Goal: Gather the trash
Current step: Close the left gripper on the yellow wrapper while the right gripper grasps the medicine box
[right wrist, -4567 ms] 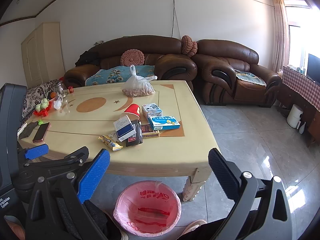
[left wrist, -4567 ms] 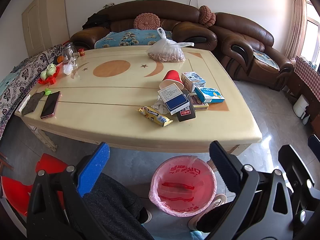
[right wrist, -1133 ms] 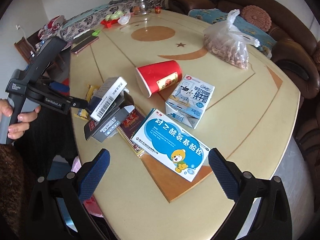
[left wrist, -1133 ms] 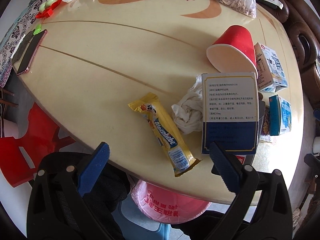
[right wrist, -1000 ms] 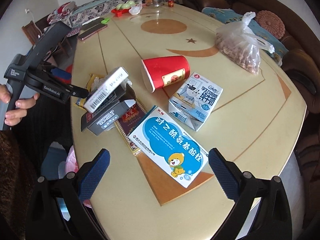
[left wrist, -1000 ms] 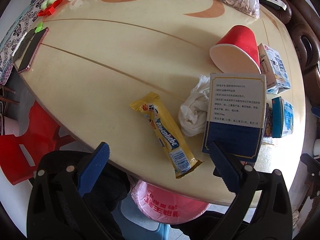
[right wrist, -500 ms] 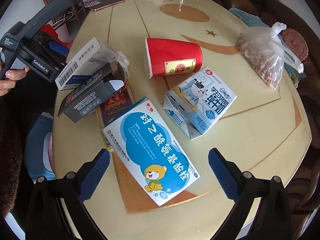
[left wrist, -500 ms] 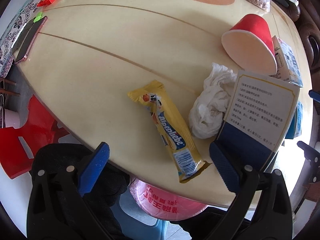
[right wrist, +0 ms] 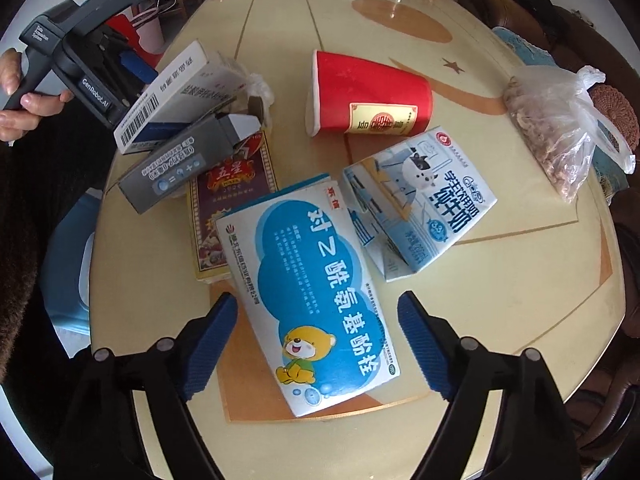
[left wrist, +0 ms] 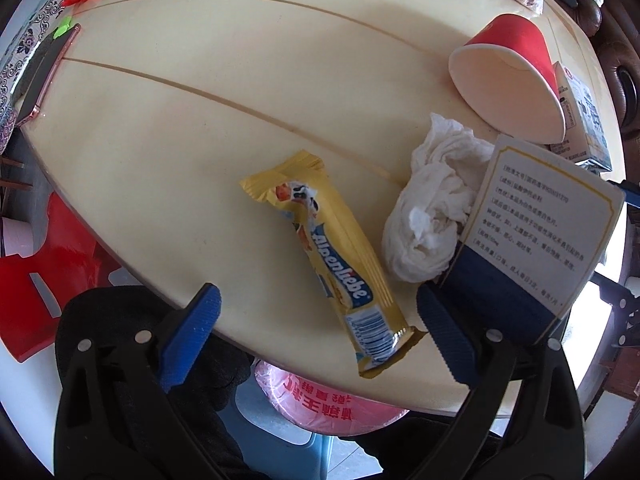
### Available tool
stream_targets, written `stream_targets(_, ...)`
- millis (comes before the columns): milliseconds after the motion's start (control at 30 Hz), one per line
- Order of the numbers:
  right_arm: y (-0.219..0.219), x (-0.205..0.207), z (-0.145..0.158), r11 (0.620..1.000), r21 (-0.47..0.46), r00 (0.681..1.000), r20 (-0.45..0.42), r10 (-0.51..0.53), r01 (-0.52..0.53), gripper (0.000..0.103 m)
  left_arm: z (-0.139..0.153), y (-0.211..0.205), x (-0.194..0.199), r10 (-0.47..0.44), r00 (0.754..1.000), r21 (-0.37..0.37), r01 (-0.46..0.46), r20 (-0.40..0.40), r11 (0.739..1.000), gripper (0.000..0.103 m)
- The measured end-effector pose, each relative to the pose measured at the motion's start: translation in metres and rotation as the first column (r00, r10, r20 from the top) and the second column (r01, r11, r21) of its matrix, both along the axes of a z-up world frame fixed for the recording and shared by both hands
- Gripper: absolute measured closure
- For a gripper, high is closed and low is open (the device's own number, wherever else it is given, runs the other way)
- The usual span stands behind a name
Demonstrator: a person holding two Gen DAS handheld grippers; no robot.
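Note:
My left gripper (left wrist: pixel 318 330) is open, its fingers either side of the near end of a yellow candy wrapper (left wrist: pixel 334 258) at the table's front edge. A crumpled white tissue (left wrist: pixel 430 210) and a white and navy box (left wrist: pixel 532 240) lie just right of it. A red paper cup (left wrist: pixel 508 78) lies on its side behind. My right gripper (right wrist: pixel 318 344) is open, straddling the near end of a blue and white medicine box (right wrist: pixel 316 288). A milk carton (right wrist: pixel 420 196), the red cup (right wrist: pixel 368 96) and a grey box (right wrist: pixel 180 164) lie beyond.
A pink-lined trash bin (left wrist: pixel 332 404) stands under the table's front edge. A bag of nuts (right wrist: pixel 556 128) lies at the far right, a phone (left wrist: pixel 44 72) at the far left. A red chair (left wrist: pixel 36 276) stands left of the table (left wrist: pixel 200 120).
Both grippers have dropped closer to the table. The left one has closed in on the yellow wrapper, the right one on the blue and white medicine box. Both stay open.

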State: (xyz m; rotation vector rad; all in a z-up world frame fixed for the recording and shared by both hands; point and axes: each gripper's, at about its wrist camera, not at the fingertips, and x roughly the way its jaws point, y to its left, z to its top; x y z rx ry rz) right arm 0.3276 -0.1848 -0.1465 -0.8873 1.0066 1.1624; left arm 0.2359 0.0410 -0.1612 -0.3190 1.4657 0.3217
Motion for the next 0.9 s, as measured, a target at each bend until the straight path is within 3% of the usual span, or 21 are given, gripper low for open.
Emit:
stream_targets(133,0.003,0.004,-0.009,1.000,-0.023,1.000,-0.011,-0.008,0.008,0.031,-0.001,-0.002,0.002,-0.011,1.000,0.018,0.011,-0.005,1.000,0.008)
stream_targets(233,0.003,0.006,-0.011,1.000,-0.022,1.000,-0.024,-0.019,0.019,0.032,0.003,-0.001,0.005,-0.006,1.000,0.042,0.006,-0.004,0.999,0.015)
stream_targets(433,0.004,0.002,-0.011,0.997,-0.016,0.997,-0.014,-0.079,0.079,0.033,0.009,-0.002,0.010,-0.021,1.000,0.040,0.021,-0.002,0.999,0.037)
stream_targets(600,-0.001,0.000,-0.011,0.988,-0.015,0.988,-0.022,-0.153,0.153,0.034,0.013,0.005,0.011,-0.007,1.000,0.039,0.007,-0.002,0.999,0.069)
stream_targets(700,-0.004,-0.004,-0.009,0.979,-0.009,0.979,-0.029,-0.203,0.203,0.035,0.014,0.011,0.011,-0.004,1.000,0.017,0.004,-0.001,1.000,0.076)
stream_targets(900,-0.014,0.000,-0.007,0.939,0.009,0.939,-0.001,-0.344,0.344,0.035,0.015,0.016,0.009,-0.039,0.999,0.014,0.039,0.006,0.999,0.080)
